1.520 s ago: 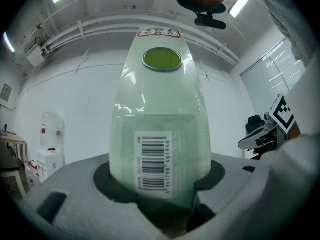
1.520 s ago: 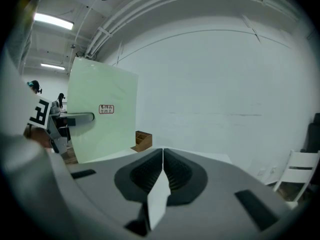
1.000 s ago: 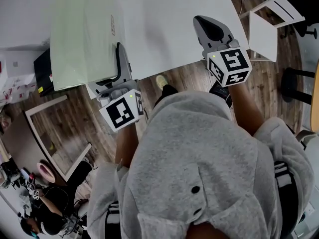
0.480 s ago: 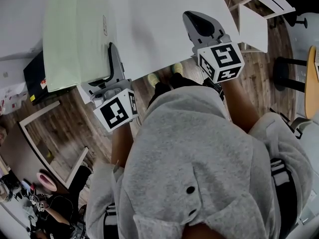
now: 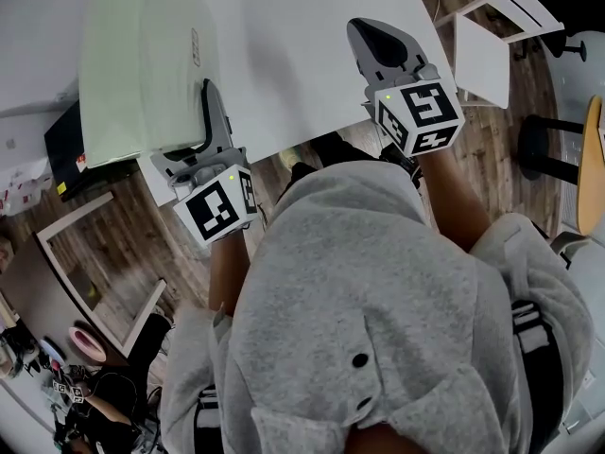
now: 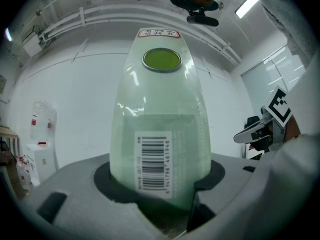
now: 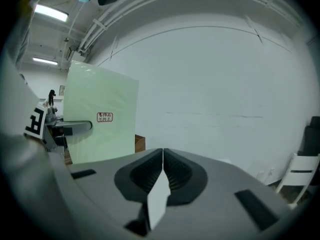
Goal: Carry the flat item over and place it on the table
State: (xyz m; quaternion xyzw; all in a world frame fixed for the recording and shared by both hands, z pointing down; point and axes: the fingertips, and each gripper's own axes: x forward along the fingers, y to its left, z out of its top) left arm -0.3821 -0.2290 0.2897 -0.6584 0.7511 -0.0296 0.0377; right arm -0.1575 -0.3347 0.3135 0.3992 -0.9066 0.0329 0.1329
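The flat item is a pale green pack [image 5: 142, 64] with a barcode label [image 6: 155, 164]. My left gripper [image 5: 210, 112] grips its near edge, the jaws standing wide with the pack [image 6: 160, 124] rising between them. The pack [image 7: 102, 119] also shows at the left of the right gripper view. My right gripper [image 5: 378, 41] is at the near edge of a large white sheet [image 5: 293, 45]. Its jaws [image 7: 162, 156] are shut on a thin white edge [image 7: 159, 199]. I cannot tell whether that edge belongs to the large sheet.
Wood floor lies below, and the person's feet show at the sheet's near edge. A white chair [image 5: 487, 50] and a dark stool [image 5: 558, 149] stand at the right. A dark box [image 5: 66, 154] and a white frame [image 5: 95, 263] sit at the left.
Both grippers and their loads have drifted slightly left in the head view. The feet under the sheet's edge have stepped. Both grips look the same.
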